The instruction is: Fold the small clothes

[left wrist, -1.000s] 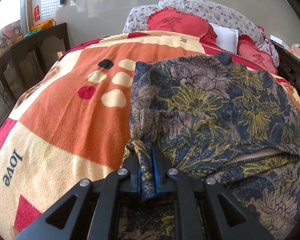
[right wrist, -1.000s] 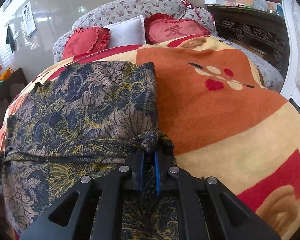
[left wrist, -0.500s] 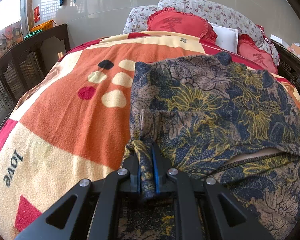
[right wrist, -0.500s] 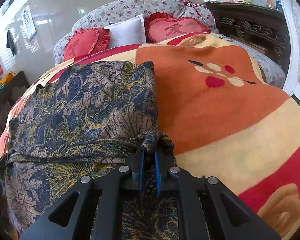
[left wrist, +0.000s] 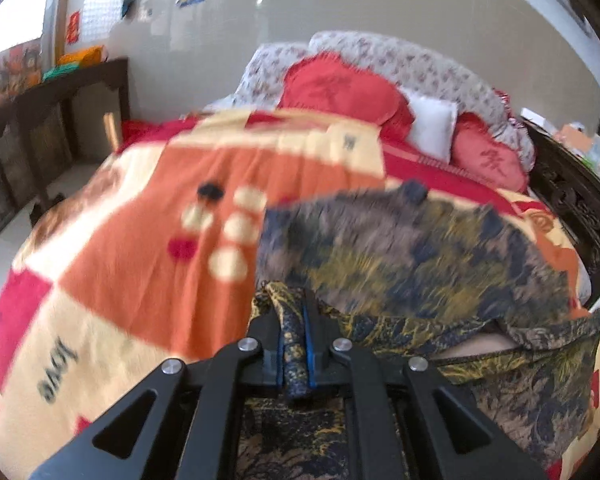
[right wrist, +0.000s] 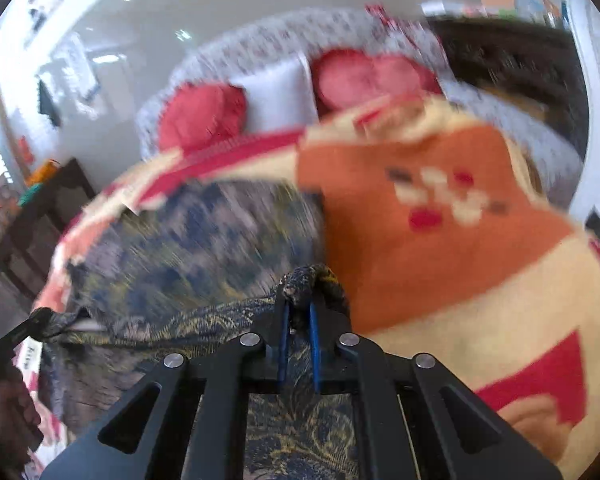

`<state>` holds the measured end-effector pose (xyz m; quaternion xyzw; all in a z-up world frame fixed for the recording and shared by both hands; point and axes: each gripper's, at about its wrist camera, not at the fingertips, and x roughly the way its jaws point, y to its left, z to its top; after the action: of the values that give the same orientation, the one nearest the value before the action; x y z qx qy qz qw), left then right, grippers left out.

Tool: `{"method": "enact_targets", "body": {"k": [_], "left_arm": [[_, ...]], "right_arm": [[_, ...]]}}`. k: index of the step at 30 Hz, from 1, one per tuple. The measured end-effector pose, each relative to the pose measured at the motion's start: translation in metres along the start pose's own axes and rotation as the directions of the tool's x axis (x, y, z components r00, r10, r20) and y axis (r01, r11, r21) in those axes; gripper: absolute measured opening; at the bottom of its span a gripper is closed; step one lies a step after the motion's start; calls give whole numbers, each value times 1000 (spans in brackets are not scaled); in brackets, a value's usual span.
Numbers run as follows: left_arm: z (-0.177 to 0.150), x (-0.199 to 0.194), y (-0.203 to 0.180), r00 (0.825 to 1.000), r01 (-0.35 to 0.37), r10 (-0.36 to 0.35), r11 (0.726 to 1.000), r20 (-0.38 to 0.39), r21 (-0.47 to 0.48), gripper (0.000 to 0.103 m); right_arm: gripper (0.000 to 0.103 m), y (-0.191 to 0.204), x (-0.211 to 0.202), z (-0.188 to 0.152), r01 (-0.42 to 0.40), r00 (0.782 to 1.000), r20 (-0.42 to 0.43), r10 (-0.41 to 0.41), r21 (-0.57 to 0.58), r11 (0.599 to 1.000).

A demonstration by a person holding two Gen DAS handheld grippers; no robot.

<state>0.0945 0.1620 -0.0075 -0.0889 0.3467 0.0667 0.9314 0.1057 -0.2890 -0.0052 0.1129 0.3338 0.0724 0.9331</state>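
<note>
Evidently each gripper pinches a near corner of the patterned garment (left wrist: 420,256), lying on the bed's blanket (left wrist: 140,272): left gripper (left wrist: 294,320) at its 7 o'clock corner, right gripper (right wrist: 300,304) at 5 o'clock, fingers pressed tight, likely so the near edge can fold toward the pillows (left wrist: 340,88).

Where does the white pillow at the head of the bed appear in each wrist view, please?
Left wrist: white pillow upper right of centre, between two red cushions.
Right wrist: white pillow upper middle, blurred, between the red cushions.
Shared landmark: the patterned garment on the orange blanket.
</note>
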Motion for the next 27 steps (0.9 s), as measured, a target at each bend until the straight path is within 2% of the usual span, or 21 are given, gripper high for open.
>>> {"method": "enact_targets", "body": {"k": [3, 5, 8, 12, 17, 20, 22, 24, 27], "left_arm": [[25, -2, 1, 999, 19, -19, 1000, 26, -11, 7], [39, 4, 5, 999, 27, -26, 999, 25, -39, 7], [58, 30, 13, 1000, 16, -17, 998, -13, -53, 7], [72, 65, 20, 998, 6, -12, 996, -60, -94, 7], [80, 100, 4, 997, -12, 11, 1000, -80, -17, 7], [78, 118, -6, 993, -13, 19, 998, -113, 58, 10], [75, 123, -7, 991, 10, -1, 997, -134, 71, 14], [73, 120, -3, 990, 50, -42, 997, -134, 62, 20], [68, 110, 8, 983, 130, -127, 992, -134, 11, 29]], "right_arm": [[0, 2, -4, 26, -35, 998, 50, 34, 14, 999], [0, 5, 4, 40, -45, 998, 53, 44, 8, 999], [0, 10, 26, 54, -62, 998, 34, 62, -4, 998], [0, 19, 54, 66, -46, 999, 18, 46, -21, 999], [0, 17, 88, 72, 6, 1000, -12, -6, 8, 1000], [0, 5, 109, 71, -27, 999, -37, 29, 58, 998], [0, -6, 121, 72, -80, 995, -57, 87, 123, 989], [0, -18, 123, 77, -143, 988, -24, 150, 179, 973], [0, -30, 132, 83, -137, 988, -43, 151, 240, 961]]}}
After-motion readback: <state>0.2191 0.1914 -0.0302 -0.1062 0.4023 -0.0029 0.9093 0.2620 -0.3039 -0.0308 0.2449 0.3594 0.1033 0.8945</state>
